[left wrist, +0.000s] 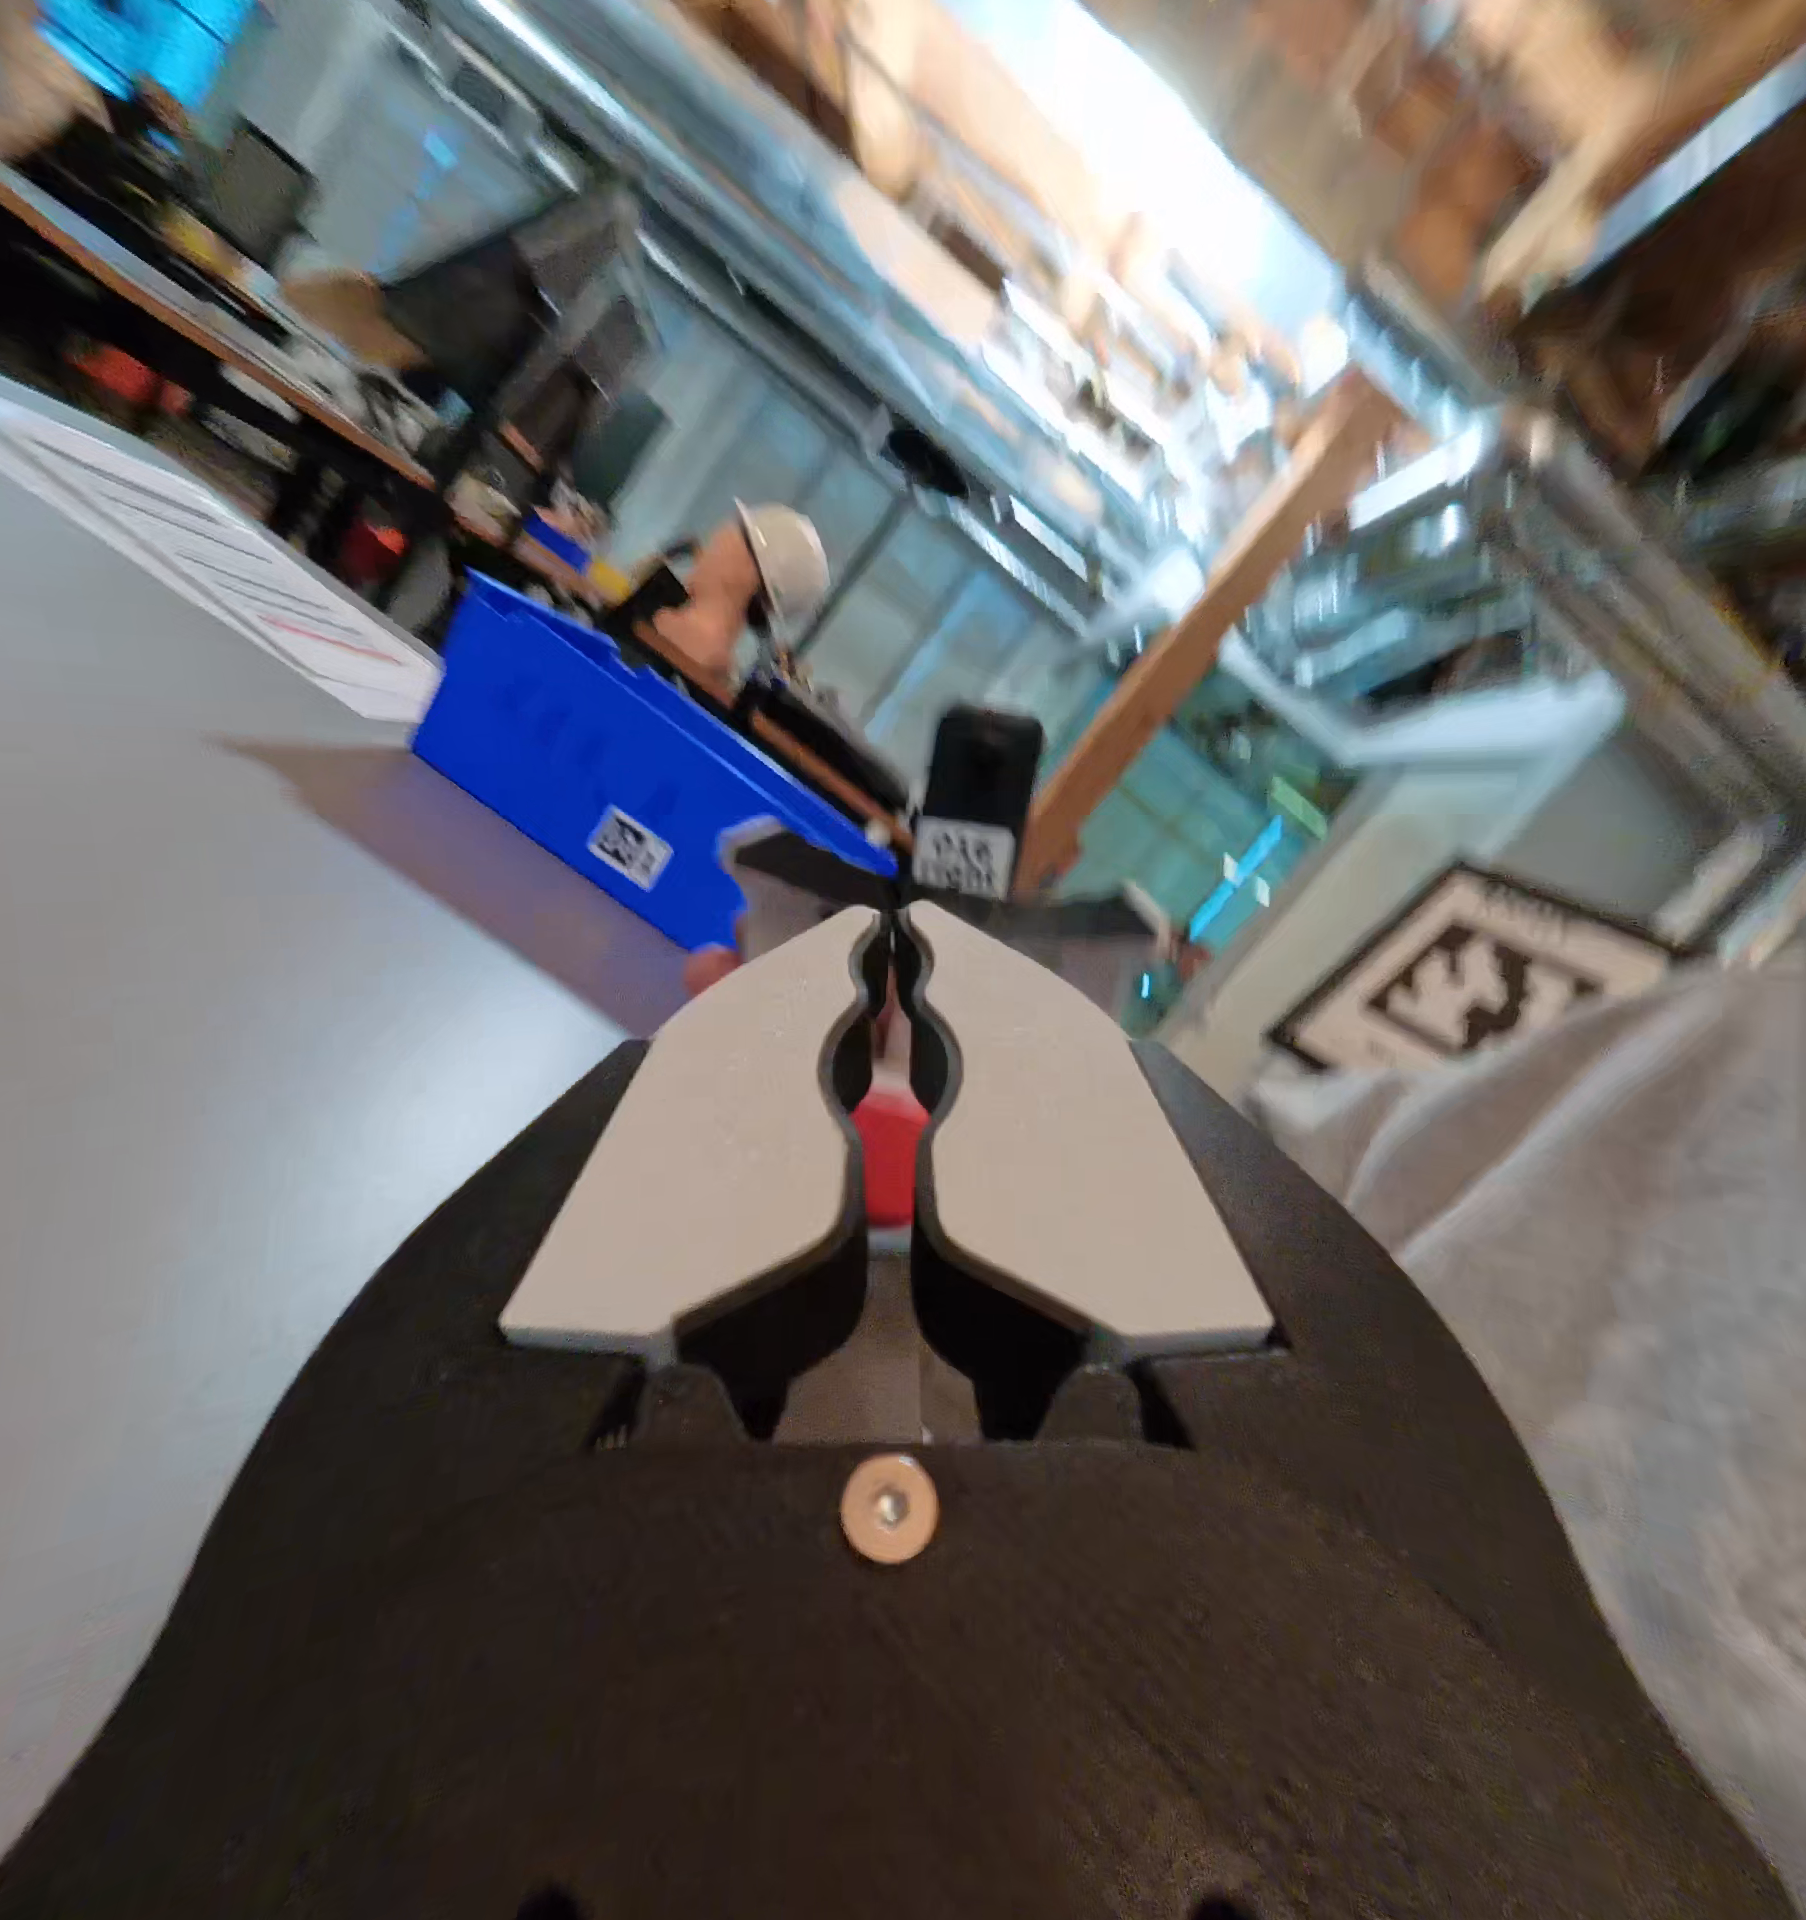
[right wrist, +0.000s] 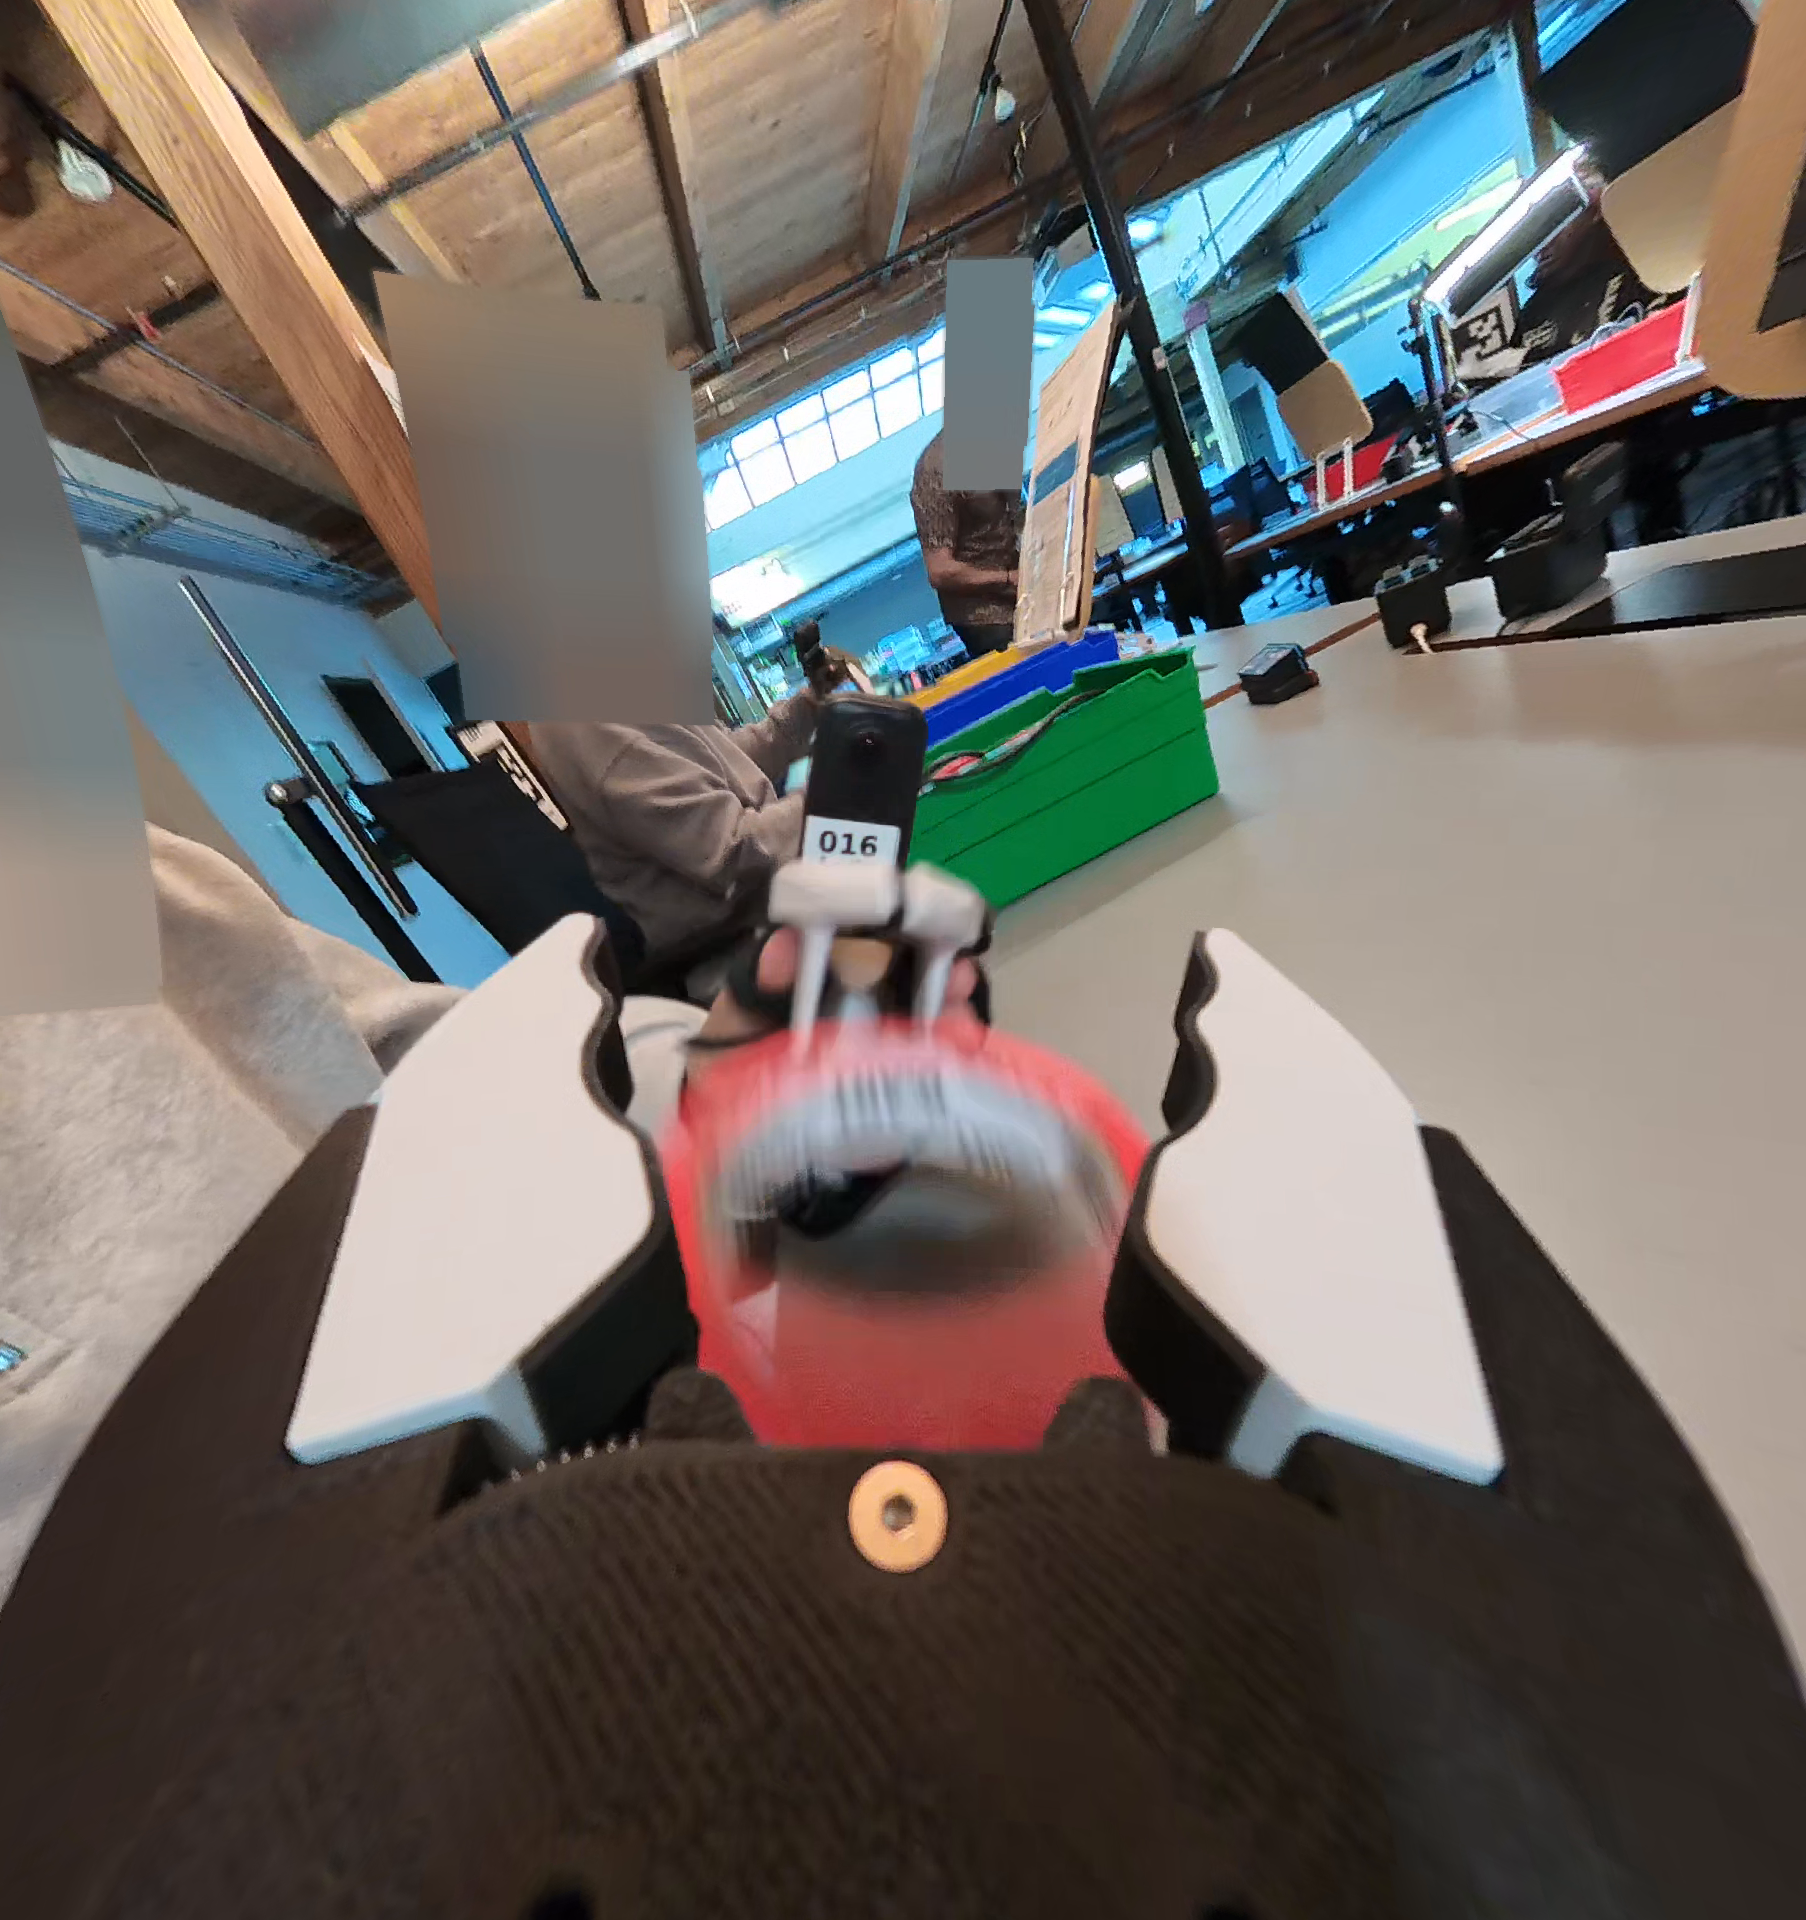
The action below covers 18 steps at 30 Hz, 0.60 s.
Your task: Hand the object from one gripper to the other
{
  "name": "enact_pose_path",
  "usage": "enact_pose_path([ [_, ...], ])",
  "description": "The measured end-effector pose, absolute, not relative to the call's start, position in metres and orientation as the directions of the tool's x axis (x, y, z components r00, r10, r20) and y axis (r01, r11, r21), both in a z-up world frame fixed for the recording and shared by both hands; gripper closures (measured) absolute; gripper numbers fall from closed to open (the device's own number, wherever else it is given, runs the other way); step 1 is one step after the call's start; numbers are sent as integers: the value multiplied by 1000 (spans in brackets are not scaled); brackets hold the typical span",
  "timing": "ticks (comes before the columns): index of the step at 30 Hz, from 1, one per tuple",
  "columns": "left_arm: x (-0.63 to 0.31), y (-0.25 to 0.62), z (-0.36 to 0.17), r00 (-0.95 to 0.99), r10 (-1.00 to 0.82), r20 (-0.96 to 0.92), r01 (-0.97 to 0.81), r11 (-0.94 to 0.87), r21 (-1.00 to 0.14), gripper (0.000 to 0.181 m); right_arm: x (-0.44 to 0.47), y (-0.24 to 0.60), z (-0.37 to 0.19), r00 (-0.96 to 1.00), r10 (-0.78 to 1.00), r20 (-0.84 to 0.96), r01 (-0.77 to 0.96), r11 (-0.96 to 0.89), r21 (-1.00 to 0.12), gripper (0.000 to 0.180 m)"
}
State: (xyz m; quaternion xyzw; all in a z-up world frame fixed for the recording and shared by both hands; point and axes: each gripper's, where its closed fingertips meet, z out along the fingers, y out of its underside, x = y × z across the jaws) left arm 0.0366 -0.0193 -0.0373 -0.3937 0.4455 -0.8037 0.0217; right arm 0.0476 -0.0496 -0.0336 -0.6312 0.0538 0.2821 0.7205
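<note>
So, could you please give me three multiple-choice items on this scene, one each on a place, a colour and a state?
1. Where is the red object relative to the right gripper?
A. between its jaws
B. lying on the table
C. inside a bin

2. What colour is the nearest bin in the right wrist view?
A. yellow
B. green
C. white

3. How do the jaws of the left gripper stand?
A. wide apart
B. nearly closed
C. out of view

Answers:
1. A, red fills the gap between the spread jaws.
2. B, its near wall is plainly green.
3. B, only a thin slit shows between them.
</note>
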Motion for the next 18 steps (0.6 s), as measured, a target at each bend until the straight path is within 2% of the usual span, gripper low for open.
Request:
enact_pose_path([
  [1, 40, -9, -38, -664, -346, 663, -331, -658, -676, 179, 46, -48, -40, 848, 326, -417, -445, 12, -895, 81],
  [3, 50, 3, -49, -587, -302, 751, -401, -698, -594, 174, 46, -44, -46, 875, 282, -393, -407, -9, -914, 79],
  [5, 55, 9, -58, -560, -358, 747, -392, -680, -619, 171, 52, -39, -57, 904, 198, -379, -378, -43, -925, 84],
  [8, 54, 1, -60, -567, -422, 708, -399, -611, -684, 136, 51, -39, -63, 913, 188, -362, -353, -78, -932, 85],
  [11, 50, -23, -73, -596, -499, 630, -453, -439, -776, 101, 59, -41, -57, 912, 165, -376, -374, -42, -927, 90],
  [14, 43, -52, -96, -623, -605, 495, -489, -193, -851, 65, 75, -49, -47, 899, 128, -420, -427, 34, -904, 94],
  [16, 38, -69, -110, -647, -666, 371, -485, -15, -874, 51, 90, -56, -41, 872, 111, -476, -486, 94, -869, 95],
  [18, 37, -77, -120, -651, -716, 253, -467, 115, -877, 48, 104, -63, -37, 828, 109, -551, -561, 156, -813, 96],
])
